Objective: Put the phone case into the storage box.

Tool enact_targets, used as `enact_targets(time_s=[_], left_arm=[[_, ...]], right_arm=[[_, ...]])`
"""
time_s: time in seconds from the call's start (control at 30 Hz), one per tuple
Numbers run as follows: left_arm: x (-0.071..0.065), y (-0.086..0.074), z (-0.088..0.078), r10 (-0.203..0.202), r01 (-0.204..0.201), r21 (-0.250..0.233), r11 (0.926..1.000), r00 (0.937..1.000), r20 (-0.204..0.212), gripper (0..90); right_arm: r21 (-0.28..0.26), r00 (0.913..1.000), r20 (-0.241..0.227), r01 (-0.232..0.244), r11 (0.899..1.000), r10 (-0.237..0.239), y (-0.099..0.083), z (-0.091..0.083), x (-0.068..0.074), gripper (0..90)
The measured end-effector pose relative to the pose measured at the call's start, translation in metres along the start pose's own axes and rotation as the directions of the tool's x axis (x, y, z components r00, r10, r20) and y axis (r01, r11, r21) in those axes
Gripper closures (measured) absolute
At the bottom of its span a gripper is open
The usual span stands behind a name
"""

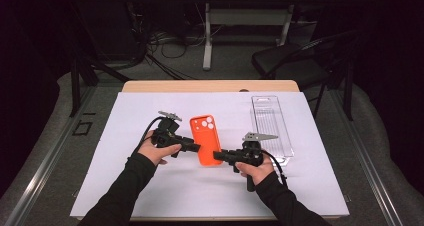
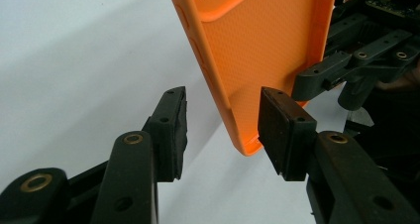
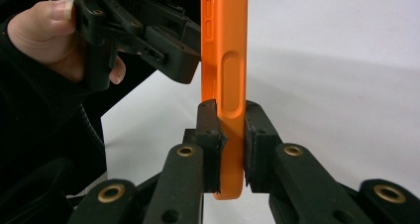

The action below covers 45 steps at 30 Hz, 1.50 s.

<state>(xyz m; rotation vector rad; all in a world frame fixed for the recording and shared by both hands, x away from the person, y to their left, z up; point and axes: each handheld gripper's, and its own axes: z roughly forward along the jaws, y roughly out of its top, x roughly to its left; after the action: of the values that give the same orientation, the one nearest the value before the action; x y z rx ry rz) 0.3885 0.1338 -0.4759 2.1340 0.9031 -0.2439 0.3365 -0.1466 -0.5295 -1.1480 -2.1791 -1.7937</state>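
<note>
I see the table [image 1: 150, 86] under a large white sheet [image 1: 150, 186] that covers nearly all of its top; only a strip of wood shows along the far edge. On the right part of the sheet lies a clear plastic tray [image 1: 270, 121], long and narrow, running away from me, well apart from my left gripper and just beside my right one.

Near the middle of the sheet sits the orange phone case [image 1: 206, 136], its camera cut-outs toward the far end, held between my 2 grippers. In the left gripper view the case [image 2: 257, 50] shows its textured inner face and stands tilted off the sheet.

My left hand [image 1: 157, 151] brings the left gripper [image 1: 192, 147] in from the left side of the case. Its 2 jaws stand apart around the near corner of the case; the right pad [image 2: 282, 130] lies at the case's face, the left pad [image 2: 173, 130] stays clear of it, with a gap showing.

My right hand [image 1: 257, 172] holds the right gripper [image 1: 218, 156] at the case's near right edge. In the right gripper view [image 3: 230, 149] both pads press flat on the 2 faces of the case [image 3: 225, 60], clamping its thin edge just below a side button
</note>
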Motion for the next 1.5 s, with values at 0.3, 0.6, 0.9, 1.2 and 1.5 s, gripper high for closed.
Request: enact_targets(time_s=[0.3, 0.6, 0.9, 1.2, 1.5], left_arm=[[0.0010, -0.0009, 0.0048, -0.005, 0.005, -0.001, 1.0000, 0.9996, 0.027, 58.5], [0.0041, -0.0030, 0.0055, 0.005, -0.005, -0.001, 1.0000, 0.9982, 0.059, 58.5], [0.0046, -0.0035, 0.0043, 0.022, -0.022, 0.000, 0.9998, 0.9958, 0.089, 60.2], [0.0045, -0.0041, 0.0037, 0.041, -0.041, -0.003, 0.9992, 0.9924, 0.116, 66.6], [0.0067, -0.0037, 0.0025, 0.062, -0.062, -0.005, 0.9981, 0.9867, 0.150, 71.1]], right_arm=[[-0.001, 0.9999, -0.010, 0.009, 1.000, -0.009, -0.0002, 0.0002, 0.0004, 80.6], [-0.005, 0.9997, -0.020, 0.016, 1.000, -0.016, -0.0005, 0.0003, 0.0004, 80.6], [0.001, 0.9972, -0.059, 0.046, 0.999, -0.046, -0.0005, 0.0002, 0.0001, 80.6], [0.006, 0.9950, -0.075, 0.067, 0.998, -0.066, -0.0003, -0.0002, -0.0006, 80.6], [0.014, 0.9931, -0.086, 0.081, 0.997, -0.080, 0.0000, -0.0002, -0.0018, 80.6]])
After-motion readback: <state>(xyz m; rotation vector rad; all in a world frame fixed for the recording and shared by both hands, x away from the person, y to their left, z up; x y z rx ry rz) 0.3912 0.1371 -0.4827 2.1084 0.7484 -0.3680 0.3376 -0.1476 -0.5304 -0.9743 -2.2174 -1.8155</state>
